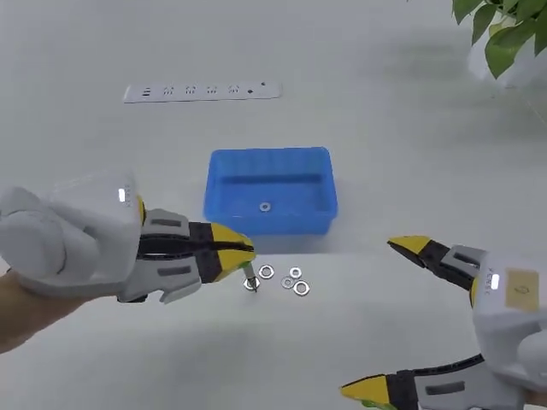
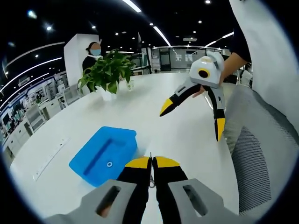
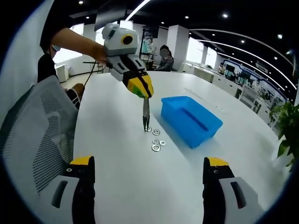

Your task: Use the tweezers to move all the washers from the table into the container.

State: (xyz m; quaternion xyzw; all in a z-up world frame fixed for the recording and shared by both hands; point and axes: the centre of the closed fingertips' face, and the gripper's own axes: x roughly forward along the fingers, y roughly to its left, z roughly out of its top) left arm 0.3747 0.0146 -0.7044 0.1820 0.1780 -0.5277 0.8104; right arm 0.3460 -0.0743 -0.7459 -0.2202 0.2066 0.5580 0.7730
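The left gripper (image 1: 246, 250) has its jaws pressed together on the tweezers (image 1: 249, 278), pinching them near the upper end so that they hang point-down. In the right gripper view the tweezer tips meet the table at the washer (image 3: 147, 129) farthest to the left of the group in front of the container (image 1: 269, 156); whether that washer is actually gripped cannot be told. The hand holding this gripper comes in from the left of the container, the gripper lying roughly level above the table.

The right gripper (image 1: 369, 318) is spread wide and holds nothing. It sits well in front of the container and off to the right, jaws aimed toward the washers.

Five washers lie on the white table (image 1: 385, 111) in a loose cluster just in front of the blue container's near wall. One more washer (image 1: 265, 207) rests on the container floor.

Behind the container lies one power strip (image 1: 202, 90), and a potted plant (image 1: 504, 30) stands far to its right.
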